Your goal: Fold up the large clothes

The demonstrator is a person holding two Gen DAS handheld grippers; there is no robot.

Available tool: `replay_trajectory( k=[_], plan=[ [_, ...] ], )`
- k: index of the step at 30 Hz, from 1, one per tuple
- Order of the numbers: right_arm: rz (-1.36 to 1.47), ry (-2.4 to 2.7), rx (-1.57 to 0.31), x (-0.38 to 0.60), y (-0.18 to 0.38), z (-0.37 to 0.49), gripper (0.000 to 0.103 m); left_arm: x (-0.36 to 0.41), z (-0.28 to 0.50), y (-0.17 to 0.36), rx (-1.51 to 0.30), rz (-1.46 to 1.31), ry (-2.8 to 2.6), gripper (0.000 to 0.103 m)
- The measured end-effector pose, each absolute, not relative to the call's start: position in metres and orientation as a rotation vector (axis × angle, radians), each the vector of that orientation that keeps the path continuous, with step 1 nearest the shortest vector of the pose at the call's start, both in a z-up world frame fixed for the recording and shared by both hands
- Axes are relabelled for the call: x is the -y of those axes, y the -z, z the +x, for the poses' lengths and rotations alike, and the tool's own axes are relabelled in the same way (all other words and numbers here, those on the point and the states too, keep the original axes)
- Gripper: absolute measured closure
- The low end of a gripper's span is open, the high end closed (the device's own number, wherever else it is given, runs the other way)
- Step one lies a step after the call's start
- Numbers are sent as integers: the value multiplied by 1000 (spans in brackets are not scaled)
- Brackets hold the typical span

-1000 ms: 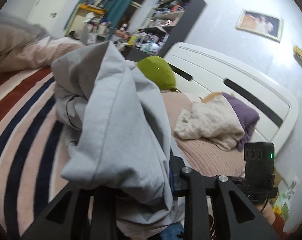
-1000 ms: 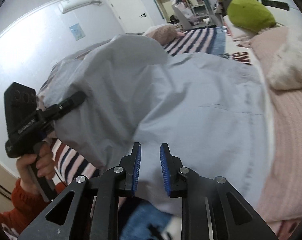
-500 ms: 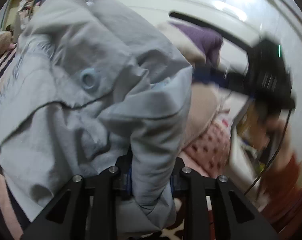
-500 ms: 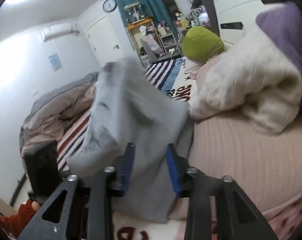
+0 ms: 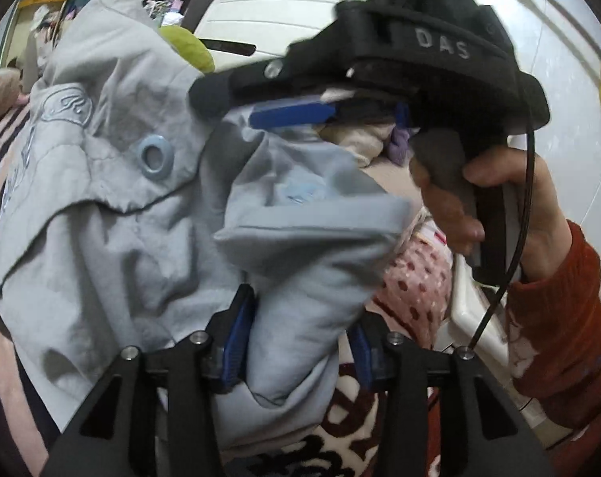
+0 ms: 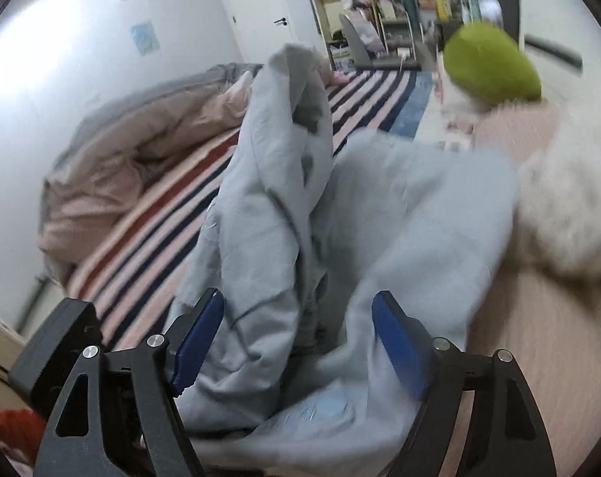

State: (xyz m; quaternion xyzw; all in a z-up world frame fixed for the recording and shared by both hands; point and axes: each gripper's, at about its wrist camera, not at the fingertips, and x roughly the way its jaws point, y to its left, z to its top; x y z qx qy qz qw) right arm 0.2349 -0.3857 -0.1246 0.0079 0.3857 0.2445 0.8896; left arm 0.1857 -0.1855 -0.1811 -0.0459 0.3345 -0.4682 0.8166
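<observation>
Mid-handover, fold not started: left gripper [image 5: 296,342] clamped on grey hoodie [image 5: 113,206], right gripper [image 6: 298,342] spread wide around bunched cloth; next likely needs closing on an edge, then spreading flat

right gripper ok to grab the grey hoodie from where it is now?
Probably yes. The right gripper is open, and bunched folds of the grey hoodie already lie between its blue pads, nothing in front. The left gripper holds another fold.

A pale grey garment [image 5: 113,206] hung bunched and creased, filling the frame's left and centre. A blue ring eyelet [image 5: 155,155] showed upper left.
</observation>
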Motion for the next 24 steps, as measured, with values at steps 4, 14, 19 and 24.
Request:
replay_trajectory(
  k=[4,14,19,24],
  plan=[
    [-63,-549,-700,367,95,219,29,181,185,183,-709,-106,1005,63],
    [125,-611,-925,359,154,268,85,170,166,173,-696,-49,986,50],
    [139,-522,-869,395,147,242,93,119,154,145,-633,-145,1019,24],
    [254,-443,-867,454,160,215,93,80,182,141,-634,-299,918,6]
  ],
)
